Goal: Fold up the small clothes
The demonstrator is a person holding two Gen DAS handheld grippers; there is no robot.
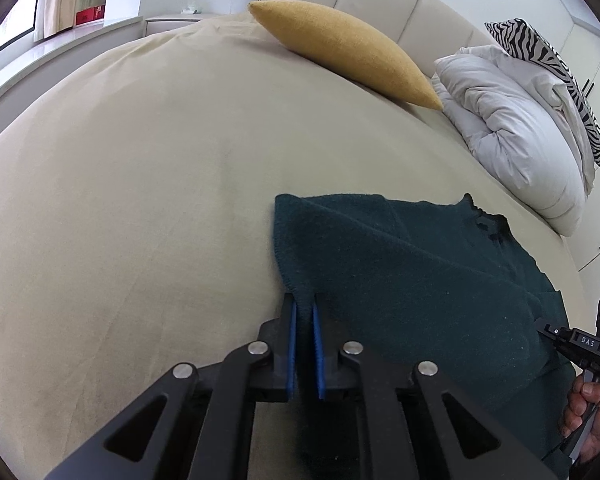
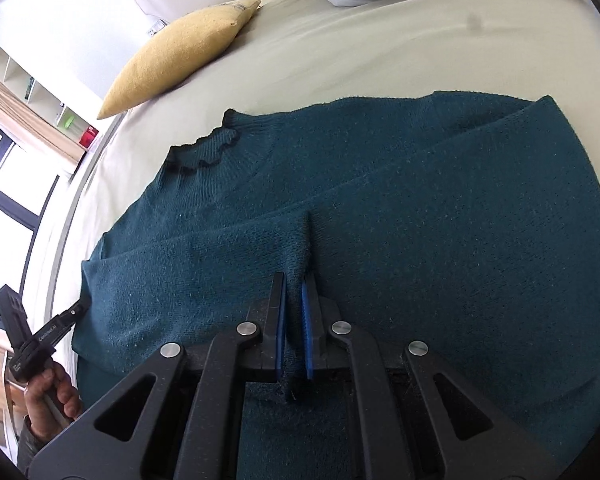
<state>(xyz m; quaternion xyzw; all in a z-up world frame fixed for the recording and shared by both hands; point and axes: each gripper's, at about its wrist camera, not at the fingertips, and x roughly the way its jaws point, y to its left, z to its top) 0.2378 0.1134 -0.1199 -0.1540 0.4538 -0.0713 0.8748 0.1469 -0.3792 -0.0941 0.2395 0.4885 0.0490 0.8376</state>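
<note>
We clamp both claws on the teal sweater (image 2: 380,208) spread on the bed (image 1: 120,180): left claw (image 1: 304,312) at its edge, right claw (image 2: 294,284) seemingly pinching a fold at lower centre.

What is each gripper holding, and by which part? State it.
Both hold the dark green sweater. The left gripper pinches its left side edge; the right gripper pinches a raised fold of knit near its bottom middle.
</note>
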